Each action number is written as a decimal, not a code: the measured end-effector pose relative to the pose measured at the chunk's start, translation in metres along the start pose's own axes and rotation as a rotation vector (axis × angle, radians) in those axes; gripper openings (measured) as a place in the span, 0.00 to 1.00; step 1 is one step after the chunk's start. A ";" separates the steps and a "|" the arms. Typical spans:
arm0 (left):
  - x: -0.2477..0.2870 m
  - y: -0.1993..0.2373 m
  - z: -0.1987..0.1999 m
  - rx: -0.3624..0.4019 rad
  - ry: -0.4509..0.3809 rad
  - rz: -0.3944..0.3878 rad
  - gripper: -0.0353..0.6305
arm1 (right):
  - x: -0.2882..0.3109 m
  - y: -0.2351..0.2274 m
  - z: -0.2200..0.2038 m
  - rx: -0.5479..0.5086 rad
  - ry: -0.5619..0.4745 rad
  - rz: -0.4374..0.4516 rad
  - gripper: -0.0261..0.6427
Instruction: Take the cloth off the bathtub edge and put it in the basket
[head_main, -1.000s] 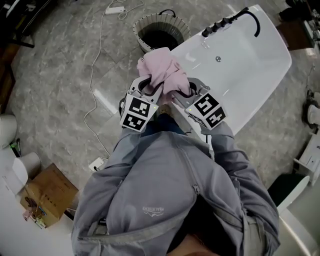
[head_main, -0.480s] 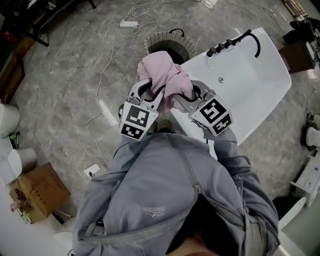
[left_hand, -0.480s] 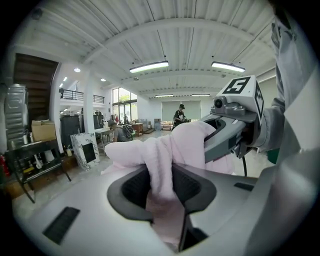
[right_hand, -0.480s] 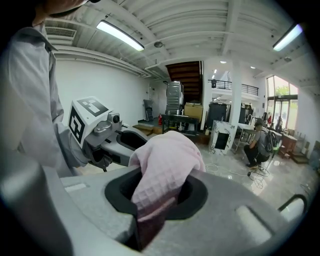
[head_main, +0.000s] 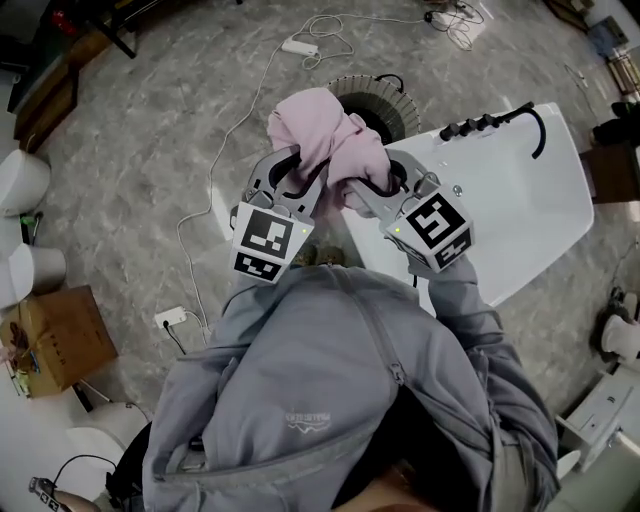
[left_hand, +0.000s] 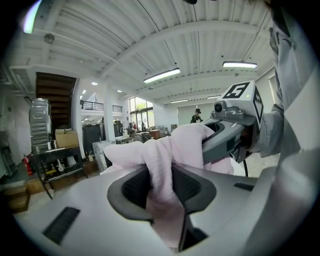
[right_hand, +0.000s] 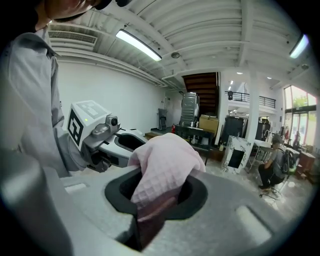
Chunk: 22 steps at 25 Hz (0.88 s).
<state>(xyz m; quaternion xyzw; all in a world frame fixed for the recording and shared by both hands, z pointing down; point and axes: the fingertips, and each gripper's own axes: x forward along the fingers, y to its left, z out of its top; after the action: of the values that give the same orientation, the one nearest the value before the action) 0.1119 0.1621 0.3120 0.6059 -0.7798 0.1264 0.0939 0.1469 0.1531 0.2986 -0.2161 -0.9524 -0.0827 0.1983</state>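
Left tool (head_main: 297, 178): is clamping a fold of the pink cloth (head_main: 322, 135), its two jaws closed down on the fabric.
Right tool (head_main: 368, 186): is gripping another fold of the same cloth, jaws pressed tight on it, just right of the left tool.
Cloth: is hanging bunched in the air between both tools, bulging up above their jaws, lifted off the bathtub (head_main: 515, 210).
Basket (head_main: 385, 88): is standing on the floor (head_main: 150, 150) just beyond the cloth, by the bathtub's far left corner, and showing a dark inside.
Bathtub: is lying to the right, white, with a black tap (head_main: 495, 120) at its far end.
Floor: is showing grey marble.
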 end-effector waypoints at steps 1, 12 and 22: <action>-0.002 0.004 0.001 -0.004 -0.002 0.020 0.23 | 0.003 0.000 0.003 -0.005 -0.008 0.013 0.16; -0.018 0.038 0.003 -0.029 -0.010 0.217 0.23 | 0.032 0.000 0.025 -0.068 -0.075 0.146 0.16; -0.008 0.097 -0.012 -0.072 -0.019 0.278 0.23 | 0.090 -0.020 0.038 -0.080 -0.072 0.192 0.16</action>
<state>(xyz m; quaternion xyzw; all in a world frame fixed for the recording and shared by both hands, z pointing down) 0.0202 0.1958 0.3126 0.4893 -0.8612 0.1044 0.0896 0.0506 0.1783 0.3000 -0.3170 -0.9297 -0.0934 0.1624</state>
